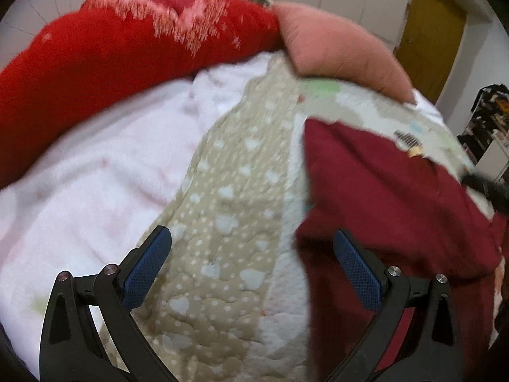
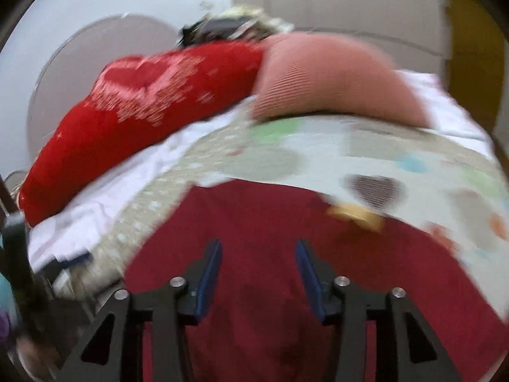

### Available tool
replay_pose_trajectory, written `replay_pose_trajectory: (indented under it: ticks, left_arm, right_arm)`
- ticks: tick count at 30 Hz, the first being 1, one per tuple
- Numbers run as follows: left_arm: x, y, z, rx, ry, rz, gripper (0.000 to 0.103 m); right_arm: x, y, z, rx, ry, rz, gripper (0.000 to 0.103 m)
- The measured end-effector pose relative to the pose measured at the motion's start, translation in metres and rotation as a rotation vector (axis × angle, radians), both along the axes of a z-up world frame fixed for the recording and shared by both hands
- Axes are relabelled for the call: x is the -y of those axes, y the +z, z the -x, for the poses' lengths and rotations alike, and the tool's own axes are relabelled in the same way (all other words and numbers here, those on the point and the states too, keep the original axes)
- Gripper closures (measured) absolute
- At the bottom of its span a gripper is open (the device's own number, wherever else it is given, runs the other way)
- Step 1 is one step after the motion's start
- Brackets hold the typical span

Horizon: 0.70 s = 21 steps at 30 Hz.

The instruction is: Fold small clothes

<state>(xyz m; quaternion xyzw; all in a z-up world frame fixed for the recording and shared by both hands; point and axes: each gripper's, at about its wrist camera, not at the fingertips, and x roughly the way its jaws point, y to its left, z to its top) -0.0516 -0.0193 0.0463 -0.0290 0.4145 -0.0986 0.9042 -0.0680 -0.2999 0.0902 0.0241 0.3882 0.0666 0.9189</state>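
Where quilt spreads, red pillow, pink cushion

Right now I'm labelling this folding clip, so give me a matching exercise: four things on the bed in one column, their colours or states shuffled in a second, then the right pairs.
Things:
1. garment under the right gripper
2. long cushion
3. pillow
4. left gripper

Colours or states:
A. dusty pink
B. jaws open, holding nothing
C. dark maroon
D. bright red with pale pattern

Pairs: 1-C, 2-D, 3-A, 4-B
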Motion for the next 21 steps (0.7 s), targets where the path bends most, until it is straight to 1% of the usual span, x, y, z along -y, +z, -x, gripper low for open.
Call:
replay_pose_trajectory:
  ticks: [1, 3, 4, 5, 6, 7, 9, 10, 11, 12, 14, 15, 18, 20, 21]
  left_arm:
    - [0.004, 0.004, 0.000, 0.003, -0.012, 0.003, 0.001]
    - [0.015, 0.010, -0.002, 0.003, -0.038, -0.003, 0.001]
    - [0.023, 0.012, -0.002, 0.008, -0.046, -0.018, 0.001]
    - [0.030, 0.013, -0.003, 0.012, -0.055, -0.031, 0.001]
    - [0.038, 0.015, -0.006, 0.021, -0.069, -0.050, 0.001]
    - [0.046, 0.017, -0.008, 0.033, -0.077, -0.068, 0.001]
    - [0.059, 0.017, -0.013, 0.043, -0.086, -0.105, 0.001]
    - [0.065, 0.015, -0.017, 0.038, -0.089, -0.121, 0.001]
    - [0.070, 0.012, -0.020, 0.030, -0.094, -0.136, 0.001]
    - [0.072, 0.010, -0.021, 0.026, -0.093, -0.143, 0.001]
    - [0.075, 0.005, -0.023, 0.014, -0.086, -0.156, 0.001]
    - [0.076, 0.001, -0.024, 0.009, -0.082, -0.154, 0.001]
    - [0.074, -0.010, -0.024, -0.006, -0.060, -0.145, 0.001]
    - [0.074, -0.018, -0.026, -0.029, -0.056, -0.141, 0.001]
    - [0.073, -0.020, -0.026, -0.037, -0.057, -0.138, 0.001]
  right_arm:
    - [0.017, 0.001, 0.013, -0.004, -0.037, 0.037, 0.056]
    - [0.060, -0.001, 0.038, -0.028, -0.147, 0.160, 0.055]
    - [0.082, -0.004, 0.049, -0.047, -0.202, 0.223, 0.054]
    - [0.097, -0.008, 0.055, -0.067, -0.231, 0.247, 0.053]
    - [0.110, -0.012, 0.060, -0.094, -0.256, 0.257, 0.053]
    - [0.127, -0.020, 0.067, -0.138, -0.283, 0.244, 0.052]
    - [0.137, -0.032, 0.072, -0.172, -0.275, 0.194, 0.053]
    - [0.136, -0.037, 0.075, -0.183, -0.250, 0.163, 0.064]
    - [0.130, -0.041, 0.078, -0.177, -0.220, 0.156, 0.079]
    - [0.121, -0.040, 0.079, -0.161, -0.198, 0.194, 0.098]
    - [0.106, -0.033, 0.078, -0.120, -0.184, 0.303, 0.098]
    - [0.102, -0.026, 0.076, -0.093, -0.180, 0.328, 0.098]
    - [0.111, 0.000, 0.070, 0.004, -0.240, 0.368, 0.098]
    - [0.120, 0.004, 0.062, 0.019, -0.290, 0.371, 0.098]
    - [0.124, -0.001, 0.058, 0.012, -0.304, 0.365, 0.098]
